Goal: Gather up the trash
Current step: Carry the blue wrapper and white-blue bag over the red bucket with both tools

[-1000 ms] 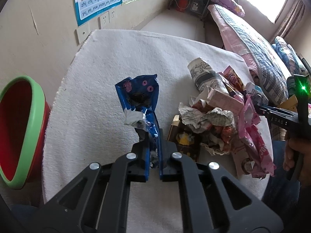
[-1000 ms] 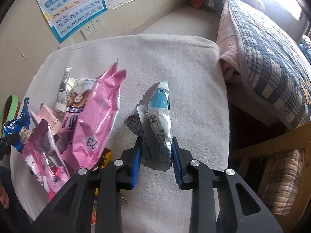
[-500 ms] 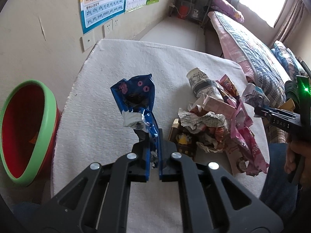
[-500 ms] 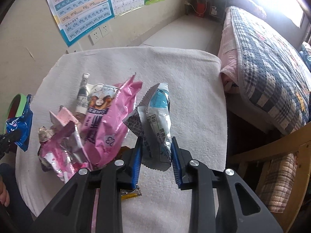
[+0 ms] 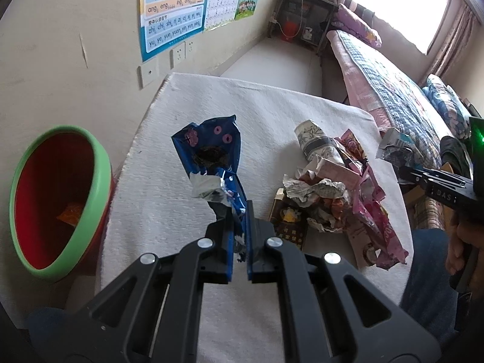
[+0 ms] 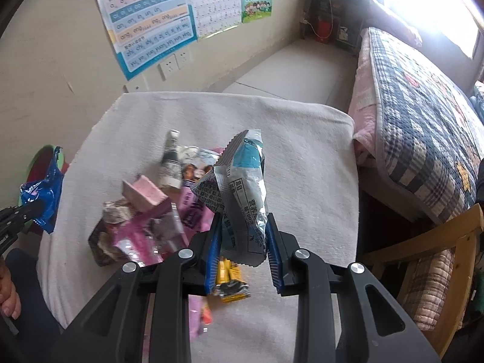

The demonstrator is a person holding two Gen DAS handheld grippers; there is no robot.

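- The left hand-held gripper (image 5: 239, 227) is pinched nearly flat on the lower end of a crumpled dark-blue foil snack wrapper with pink rings (image 5: 211, 157), which stands up from the jaws, clear of the cloth below.
- The right hand-held gripper (image 6: 243, 239) holds a narrow gap, its blue pads pressing both sides of a creased silver-and-light-blue printed snack packet (image 6: 242, 187); the packet's bulk is why the jaws stop short of closing.
- Both pieces hang above the bench covered in a white fleecy cloth (image 5: 272, 112), so each appears lifted for carrying rather than resting.
- A round red bin with a green rim (image 5: 48, 199) sits beside the bench's left edge, below cloth level. It looks like the drop point, since something orange, possibly another wrapper, already lies deep inside; the view is too dim to be sure.
- The blue wrapper is the nearer of the two to that bin, so the left side probably releases first.
- More trash is left in a heap on the cloth: a crushed patterned paper cup (image 5: 314, 142), crumpled newsprint-like paper (image 5: 314, 190), a torn glossy pink plastic bag (image 5: 375, 230) and a small yellow-and-black sachet (image 6: 230, 281).
- Judging by that heap, the collecting is only partly done.
- Gripping each wrapper by its lower end keeps the loose top visible and lets it fall freely once the jaws part.
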